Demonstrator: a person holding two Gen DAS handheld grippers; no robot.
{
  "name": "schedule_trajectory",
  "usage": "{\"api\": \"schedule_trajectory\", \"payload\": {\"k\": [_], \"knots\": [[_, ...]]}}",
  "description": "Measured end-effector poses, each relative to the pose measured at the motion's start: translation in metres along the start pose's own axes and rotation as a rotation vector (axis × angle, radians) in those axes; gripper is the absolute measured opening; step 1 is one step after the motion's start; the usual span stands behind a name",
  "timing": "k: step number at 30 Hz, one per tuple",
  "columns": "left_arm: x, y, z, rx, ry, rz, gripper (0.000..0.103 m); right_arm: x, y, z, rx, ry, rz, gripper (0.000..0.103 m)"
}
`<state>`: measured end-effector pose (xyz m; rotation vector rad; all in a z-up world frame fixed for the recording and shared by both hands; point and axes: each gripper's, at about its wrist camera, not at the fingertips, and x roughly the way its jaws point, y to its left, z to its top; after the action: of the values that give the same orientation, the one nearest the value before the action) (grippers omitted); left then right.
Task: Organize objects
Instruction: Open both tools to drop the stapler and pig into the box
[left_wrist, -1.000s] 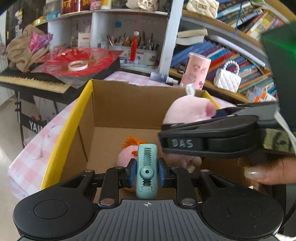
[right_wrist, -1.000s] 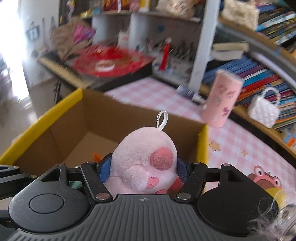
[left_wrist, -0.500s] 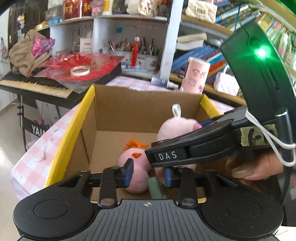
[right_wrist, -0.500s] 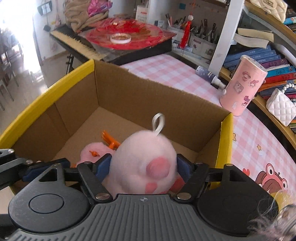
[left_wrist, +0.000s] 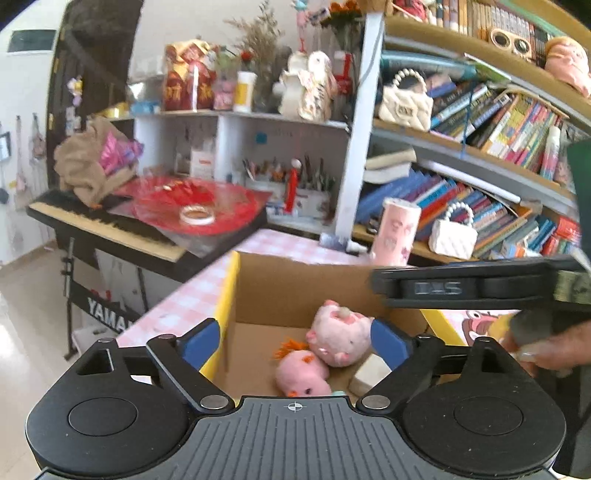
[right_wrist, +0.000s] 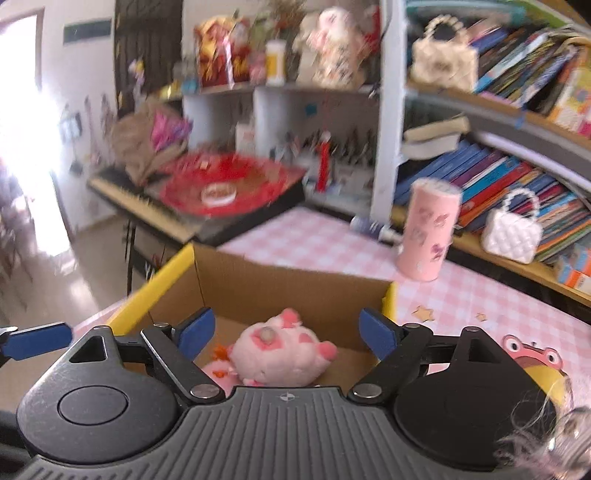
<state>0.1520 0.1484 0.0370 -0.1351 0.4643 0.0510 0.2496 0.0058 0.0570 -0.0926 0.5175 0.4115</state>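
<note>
Cardboard box (left_wrist: 295, 291) with a yellow rim sits on the pink checked table (right_wrist: 325, 240), and both toys are down inside it. The left gripper (left_wrist: 295, 341) has just been opening, its blue pads spread wide with nothing pinched; through the gap lie the pale pink plush pig (left_wrist: 341, 338) and, at seven o'clock of it and touching it, the smaller pink plush with the orange tuft (left_wrist: 301, 371). A pale block (left_wrist: 369, 371) rests at four o'clock of the pig, and a sliver of teal shows at the box's near edge — too little to name.

The right gripper (right_wrist: 286, 332) has just been opening too — jaws spread, the pig (right_wrist: 275, 356) lying free below them on the box floor. So the drop looks done, and the step in hand is a clean exit. Done well, that means lifting both tools straight up with jaws wide, so no pad snags plush fur or the hanging loop.

Edges to mind: the box's far wall at twelve o'clock, the yellow rim at nine and three. The two grippers hang close together, the right one's body crossing the left view at two o'clock, with the person's hand (left_wrist: 546, 350) just beside it. Open room lies over the table toward one o'clock, though the pink canister (right_wrist: 428, 229) stands there.
</note>
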Motion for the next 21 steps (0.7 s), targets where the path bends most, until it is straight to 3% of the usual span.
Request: {"api": "schedule_trajectory", "payload": {"k": [4, 11, 21], "knots": [[-0.017, 0.01, -0.005, -0.023, -0.015, 0.014, 0.096, -0.03, 0.003, -0.01, 0.012, -0.055, -0.048, 0.088], [-0.041, 0.025, -0.025, -0.034, 0.015, 0.034, 0.097, -0.069, 0.018, -0.044, 0.028, -0.06, -0.115, 0.089], [-0.069, 0.036, -0.062, -0.028, 0.114, 0.11, 0.099, -0.098, 0.055, -0.11, 0.015, 0.084, -0.176, 0.094]]}}
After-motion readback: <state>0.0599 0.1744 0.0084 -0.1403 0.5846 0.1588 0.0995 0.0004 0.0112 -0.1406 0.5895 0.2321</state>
